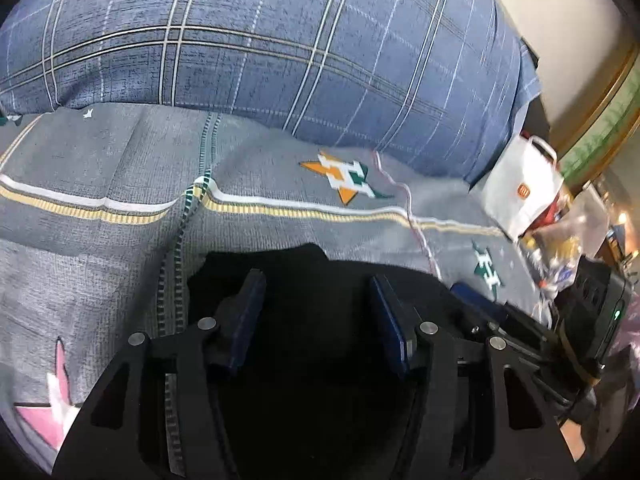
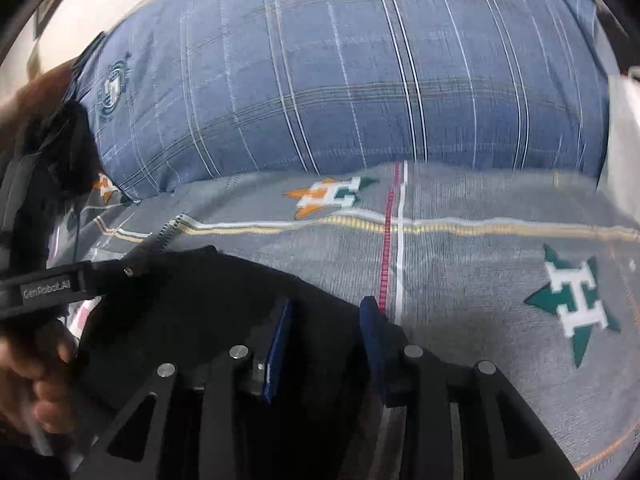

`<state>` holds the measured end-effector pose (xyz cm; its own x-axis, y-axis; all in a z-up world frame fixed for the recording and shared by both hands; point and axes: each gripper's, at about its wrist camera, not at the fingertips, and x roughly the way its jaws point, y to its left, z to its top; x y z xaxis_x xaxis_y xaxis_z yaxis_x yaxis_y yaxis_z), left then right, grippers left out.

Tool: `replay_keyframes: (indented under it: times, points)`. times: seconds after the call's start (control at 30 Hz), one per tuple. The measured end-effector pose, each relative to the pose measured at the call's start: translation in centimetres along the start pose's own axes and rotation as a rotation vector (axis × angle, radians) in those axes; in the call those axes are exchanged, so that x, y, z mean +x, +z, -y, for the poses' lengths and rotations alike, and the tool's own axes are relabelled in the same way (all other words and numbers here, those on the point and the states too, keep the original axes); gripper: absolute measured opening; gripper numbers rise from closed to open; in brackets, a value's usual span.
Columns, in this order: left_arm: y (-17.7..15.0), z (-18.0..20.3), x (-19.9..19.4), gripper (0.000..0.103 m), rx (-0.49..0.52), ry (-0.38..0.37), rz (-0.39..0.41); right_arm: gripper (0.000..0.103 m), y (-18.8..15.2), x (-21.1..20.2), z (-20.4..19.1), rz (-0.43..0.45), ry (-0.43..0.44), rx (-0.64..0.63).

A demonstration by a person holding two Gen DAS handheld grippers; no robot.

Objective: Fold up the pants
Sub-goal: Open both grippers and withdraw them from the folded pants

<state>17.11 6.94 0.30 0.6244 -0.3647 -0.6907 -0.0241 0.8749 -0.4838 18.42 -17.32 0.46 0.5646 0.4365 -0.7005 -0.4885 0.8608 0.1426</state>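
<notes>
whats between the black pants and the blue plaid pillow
Only grey bedsheet with star logos lies between the black pants and the blue plaid pillow, in both wrist views.

Grey star-patterned bedsheet; blue plaid pillow; white paper bag; cream wall

The pants lie on the bed sheet, at its near edge. Behind them a plaid pillow rests on the sheet against the wall. To the right of the pillow, past the bed's edge, stands a paper bag. The left gripper sits over the pants, the right gripper beside it to the right, over the pants' right edge
</notes>
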Motion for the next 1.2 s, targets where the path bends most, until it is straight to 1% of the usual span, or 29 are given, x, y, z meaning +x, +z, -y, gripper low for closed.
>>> replay_keyframes:
  times: [0.1, 0.17, 0.23, 0.33, 0.4, 0.43, 0.53, 0.6, 0.63, 0.67, 0.7, 0.77, 0.8, 0.83, 0.9, 0.97, 1.0, 1.07, 1.13, 1.2]
  points:
    - [-0.2, -0.1, -0.3, 0.053, -0.004, -0.019, 0.004, 0.034, 0.2, -0.3, 0.0, 0.003, 0.01, 0.003]
    - [-0.3, -0.3, -1.0, 0.053, -0.022, -0.034, 0.022, 0.034, 0.2, -0.9, -0.1, 0.027, 0.006, -0.003]
    - [-0.1, -0.3, -2.7, 0.053, -0.064, -0.059, 0.065, 0.033, 0.1, -2.5, -0.3, 0.068, 0.015, 0.001]
    - [-1.1, 0.2, -6.1, 0.054, -0.073, -0.124, 0.14, 0.033, -0.1, -6.3, -0.8, 0.189, 0.032, -0.02]
    - [-2.2, 0.8, -7.9, 0.054, -0.064, -0.144, 0.157, 0.033, -1.1, -9.1, -1.4, 0.233, 0.036, -0.056]
    - [-2.8, 1.1, -8.5, 0.054, -0.064, -0.148, 0.155, 0.034, -1.6, -9.7, -1.8, 0.237, 0.035, -0.071]
    - [-4.9, 1.9, -9.2, 0.054, -0.061, -0.114, 0.134, 0.033, -3.1, -10.6, -3.7, 0.203, 0.007, -0.168]
    - [-6.3, 2.1, -8.7, 0.054, -0.075, -0.084, 0.099, 0.033, -3.6, -10.2, -4.7, 0.181, 0.026, -0.217]
    - [-7.0, 2.1, -8.1, 0.054, -0.084, -0.067, 0.066, 0.033, -3.9, -9.3, -4.8, 0.139, 0.027, -0.225]
    - [-7.5, 2.0, -6.9, 0.054, -0.089, -0.049, 0.02, 0.033, -4.3, -7.7, -4.6, 0.062, 0.033, -0.212]
    - [-7.6, 2.0, -6.0, 0.055, -0.081, -0.033, -0.006, 0.035, -4.8, -5.5, -4.1, -0.039, 0.035, -0.186]
    - [-7.3, 2.6, -5.5, 0.057, -0.051, 0.003, 0.018, 0.037, -4.6, -5.2, -3.4, -0.015, 0.061, -0.161]
    - [-7.3, 2.8, -5.4, 0.062, -0.041, 0.003, 0.017, 0.037, -4.3, -5.1, -3.0, -0.025, 0.076, -0.138]
    - [-7.4, 3.1, -5.3, 0.064, -0.025, 0.002, 0.016, 0.038, -4.4, -4.9, -2.5, -0.025, 0.094, -0.104]
    - [-7.7, 3.6, -5.4, 0.064, 0.004, 0.023, 0.017, 0.039, -4.3, -5.1, -2.3, -0.027, 0.099, -0.088]
    - [-7.6, 3.8, -5.6, 0.064, 0.008, 0.03, 0.02, 0.039, -4.1, -5.5, -2.5, -0.029, 0.096, -0.082]
    - [-7.6, 3.7, -5.7, 0.064, -0.004, 0.028, 0.019, 0.039, -3.9, -6.1, -2.4, -0.013, 0.092, -0.072]
    - [-7.5, 3.5, -5.9, 0.064, -0.019, 0.027, 0.013, 0.039, -3.8, -7.9, -2.3, 0.062, 0.069, -0.041]
    - [-7.6, 3.4, -5.9, 0.064, -0.029, 0.027, 0.015, 0.04, -3.9, -9.8, -1.8, 0.128, 0.04, 0.02]
    - [-7.8, 3.5, -5.9, 0.064, -0.023, 0.033, 0.019, 0.042, -4.6, -11.4, -1.7, 0.159, 0.0, 0.063]
